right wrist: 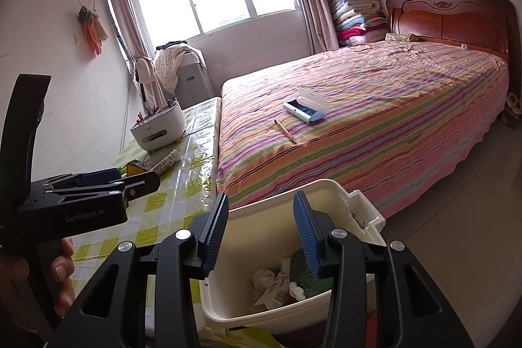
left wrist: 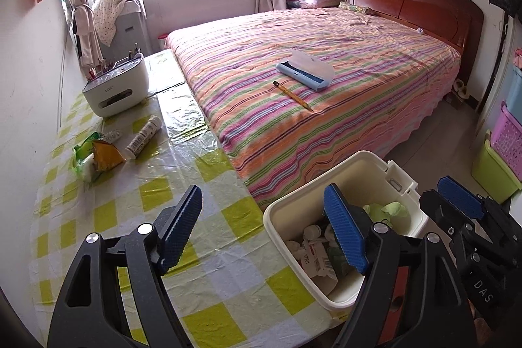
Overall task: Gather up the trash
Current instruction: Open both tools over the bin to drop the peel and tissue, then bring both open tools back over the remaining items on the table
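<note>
Left hand-held gripper (left wrist: 261, 230): jaws wide apart, empty | right hand-held gripper (right wrist: 261, 234): half open, holding nothing | trash bin (right wrist: 274, 211): just below both, on counter (left wrist: 202, 282) edge | wrappers (left wrist: 98, 155): far ahead-left of the left gripper.

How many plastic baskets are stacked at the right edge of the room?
3 visible: a green basket at the bottom, a pink basket on it, a blue basket above. The picture edge may hide others.

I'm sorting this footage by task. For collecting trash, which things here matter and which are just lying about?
Belongs to the job:
- white bin, already holding scraps
- orange wrapper
- green packet
- white tube

Just lying about:
- pencil
- blue case
- white organizer
</note>
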Motion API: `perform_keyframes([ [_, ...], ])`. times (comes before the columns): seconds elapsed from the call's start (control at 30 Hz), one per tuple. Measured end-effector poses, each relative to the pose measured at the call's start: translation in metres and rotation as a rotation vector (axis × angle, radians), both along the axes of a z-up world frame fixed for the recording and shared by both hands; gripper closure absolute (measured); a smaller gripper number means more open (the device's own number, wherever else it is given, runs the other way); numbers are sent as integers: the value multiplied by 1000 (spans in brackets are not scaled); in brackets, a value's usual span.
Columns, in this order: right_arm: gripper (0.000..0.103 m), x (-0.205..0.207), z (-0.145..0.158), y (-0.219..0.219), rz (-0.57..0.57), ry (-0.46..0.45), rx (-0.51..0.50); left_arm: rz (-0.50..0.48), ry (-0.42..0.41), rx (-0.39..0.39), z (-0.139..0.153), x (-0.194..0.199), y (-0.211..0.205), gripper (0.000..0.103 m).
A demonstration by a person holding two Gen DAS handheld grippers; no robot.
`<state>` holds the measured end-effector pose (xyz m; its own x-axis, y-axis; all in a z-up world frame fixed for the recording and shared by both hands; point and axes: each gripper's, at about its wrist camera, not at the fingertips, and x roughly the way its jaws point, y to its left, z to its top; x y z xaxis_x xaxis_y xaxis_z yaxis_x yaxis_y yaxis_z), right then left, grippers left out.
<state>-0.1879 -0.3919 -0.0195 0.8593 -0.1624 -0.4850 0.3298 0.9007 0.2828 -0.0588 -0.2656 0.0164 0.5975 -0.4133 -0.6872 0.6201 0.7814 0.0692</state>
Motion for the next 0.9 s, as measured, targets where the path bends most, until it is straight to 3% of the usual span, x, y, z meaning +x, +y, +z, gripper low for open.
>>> perform_keyframes([
  [0.9, 62, 161, 2, 110, 297, 88, -35, 339, 67, -62, -8, 142, 176, 27],
])
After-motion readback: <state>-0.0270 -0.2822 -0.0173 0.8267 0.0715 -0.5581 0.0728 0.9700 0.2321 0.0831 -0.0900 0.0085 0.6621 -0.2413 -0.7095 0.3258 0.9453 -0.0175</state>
